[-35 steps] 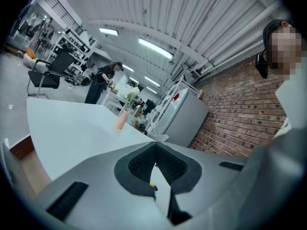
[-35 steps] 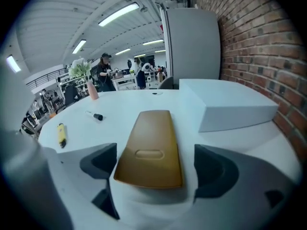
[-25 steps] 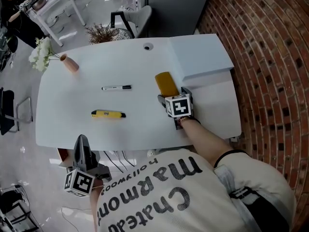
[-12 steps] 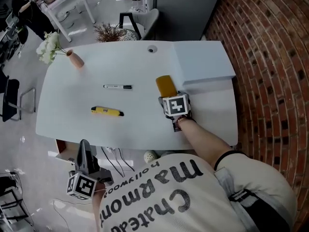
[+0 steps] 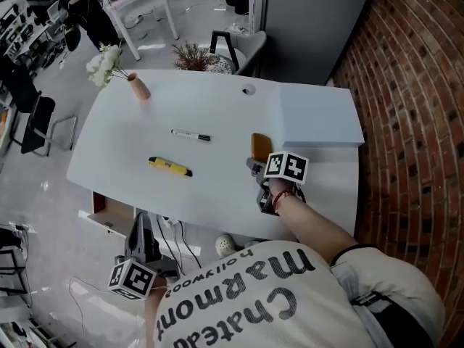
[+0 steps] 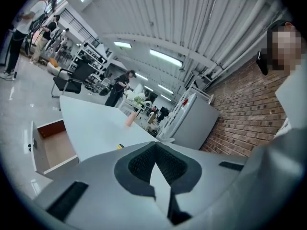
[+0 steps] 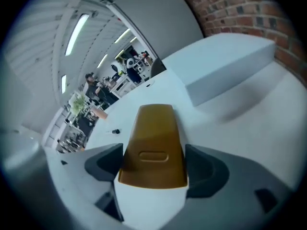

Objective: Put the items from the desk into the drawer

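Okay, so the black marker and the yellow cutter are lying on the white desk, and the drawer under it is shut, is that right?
Not quite: the drawer is pulled open, not shut, as the left gripper view shows. The rest holds: the black marker and the yellow cutter lie on the white desk.

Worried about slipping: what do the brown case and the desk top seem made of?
Case: probably moulded plastic or stiff faux leather; smooth, satin mustard-brown shell with a pressed oval dent. Desk top: likely laminate or painted board; even, matt white, no grain visible.
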`<state>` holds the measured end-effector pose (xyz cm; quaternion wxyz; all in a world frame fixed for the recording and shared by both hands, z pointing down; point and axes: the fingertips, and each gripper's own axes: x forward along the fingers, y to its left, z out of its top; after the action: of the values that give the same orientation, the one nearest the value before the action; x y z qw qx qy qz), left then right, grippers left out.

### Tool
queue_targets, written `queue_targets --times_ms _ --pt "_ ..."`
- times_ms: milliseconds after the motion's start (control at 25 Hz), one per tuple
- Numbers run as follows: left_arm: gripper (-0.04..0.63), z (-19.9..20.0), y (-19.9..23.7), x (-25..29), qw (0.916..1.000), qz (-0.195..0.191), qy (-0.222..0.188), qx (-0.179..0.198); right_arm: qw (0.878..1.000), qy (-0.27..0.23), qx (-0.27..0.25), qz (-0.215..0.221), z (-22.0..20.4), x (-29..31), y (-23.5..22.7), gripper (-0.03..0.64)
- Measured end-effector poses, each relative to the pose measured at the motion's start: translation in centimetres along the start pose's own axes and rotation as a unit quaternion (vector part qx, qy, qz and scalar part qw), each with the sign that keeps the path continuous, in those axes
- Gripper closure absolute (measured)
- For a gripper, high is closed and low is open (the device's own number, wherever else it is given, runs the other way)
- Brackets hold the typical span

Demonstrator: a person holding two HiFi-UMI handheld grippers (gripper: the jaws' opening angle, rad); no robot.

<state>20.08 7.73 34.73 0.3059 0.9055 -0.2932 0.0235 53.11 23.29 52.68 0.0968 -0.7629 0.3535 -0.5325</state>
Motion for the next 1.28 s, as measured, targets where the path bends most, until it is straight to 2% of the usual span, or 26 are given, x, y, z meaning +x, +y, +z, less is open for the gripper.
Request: queue_targets --times_ms 80,240,440,560,720,1040,1280 --pt "0.594 -0.1 -0.8 -0.4 1.0000 0.003 -0.007 0.002 0.998 0.011 0.054 0.036 -0.4 -0.7 0.6 0.204" --pt "0.594 -0.6 -2.3 -1.2 0.9997 0.008 -0.021 0.005 0.987 0.037 0.119 0.099 -0.9 -1.7 1.9 0.204" --pt "0.594 -2.6 -3.8 -3.0 0.9993 0.027 -0.024 0.002 0.963 0.079 0.188 0.177 -2.0 -2.8 4.0 0.204" --pt "0.594 -3.3 -3.8 -4.6 0.9988 0.041 -0.025 -0.004 0.948 0.106 0.208 0.217 -3.3 -3.9 6.5 0.204" --pt "0.594 -3.9 -2.1 -6.3 0.9971 0.068 -0.032 -0.015 0.934 0.139 0.205 0.258 -5.2 -4.7 10.9 0.204" --pt "0.594 -3.2 1.7 -8.4 0.9940 0.092 -0.050 -0.033 0.933 0.176 0.124 0.287 -8.7 -3.4 16.6 0.204" --pt "0.594 -1.4 7.0 -9.9 0.9929 0.091 -0.059 -0.048 0.923 0.195 0.108 0.315 -12.3 -2.0 23.5 0.204"
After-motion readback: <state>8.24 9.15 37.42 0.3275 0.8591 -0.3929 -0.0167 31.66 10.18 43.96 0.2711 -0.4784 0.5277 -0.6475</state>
